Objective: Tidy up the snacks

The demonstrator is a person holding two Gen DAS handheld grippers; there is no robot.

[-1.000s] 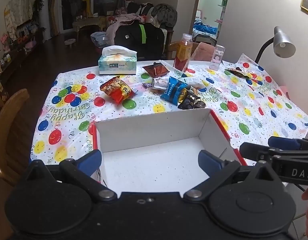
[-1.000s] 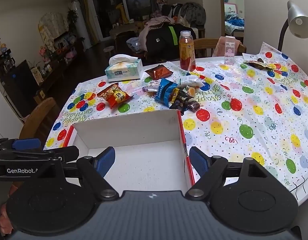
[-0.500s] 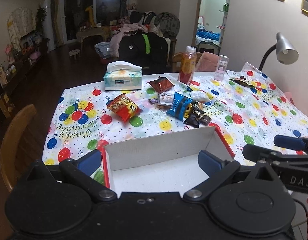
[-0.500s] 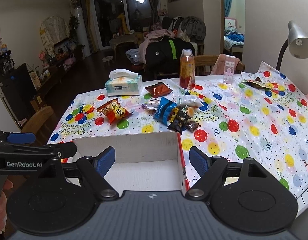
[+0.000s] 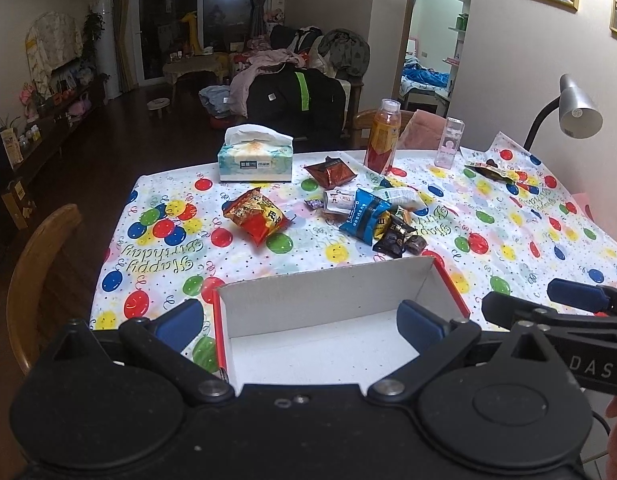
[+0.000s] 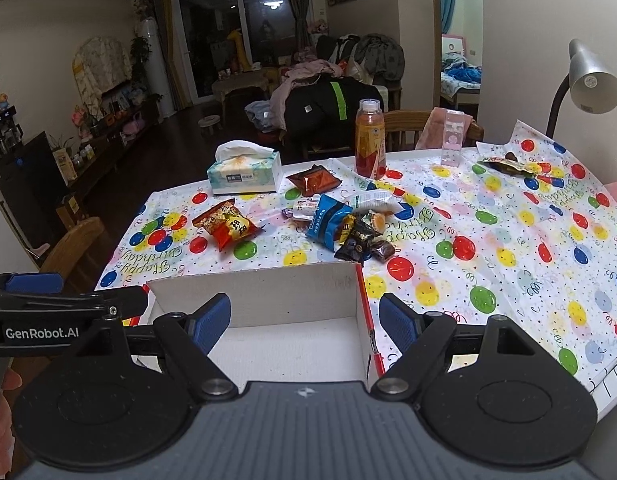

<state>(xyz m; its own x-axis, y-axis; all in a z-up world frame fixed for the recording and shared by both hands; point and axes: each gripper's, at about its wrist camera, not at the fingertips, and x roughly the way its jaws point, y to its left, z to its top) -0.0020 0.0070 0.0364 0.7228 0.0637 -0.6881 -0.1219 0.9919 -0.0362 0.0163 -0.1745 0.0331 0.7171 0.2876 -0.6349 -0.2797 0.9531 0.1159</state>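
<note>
White cardboard fills the space under both my claws: the open box (image 5: 328,312) with its red outer sides sits at the near edge of the balloon-print tablecloth (image 5: 164,236). My left gripper (image 5: 299,324) is released, its blue pads spread wide, one outside the box's left wall and the other over its right side, holding nothing. My right gripper (image 6: 305,322) is likewise spread and empty, straddling the box's right wall, left pad over the white floor, right pad above the cloth.

Beyond the box's far wall, ahead of both claws, the snacks lie loose. Ahead and left of my left claw is the red chip bag (image 5: 257,216). Ahead and slightly right lies a cluster: the blue packet (image 5: 362,216), a dark packet (image 5: 393,236) just past the box's far right corner, and small wrappers touching them. Farther ahead sit a brown pouch (image 5: 330,172), a tissue box (image 5: 255,158) and an orange drink bottle (image 5: 382,136). Each claw shows at the edge of the other's view.
</note>
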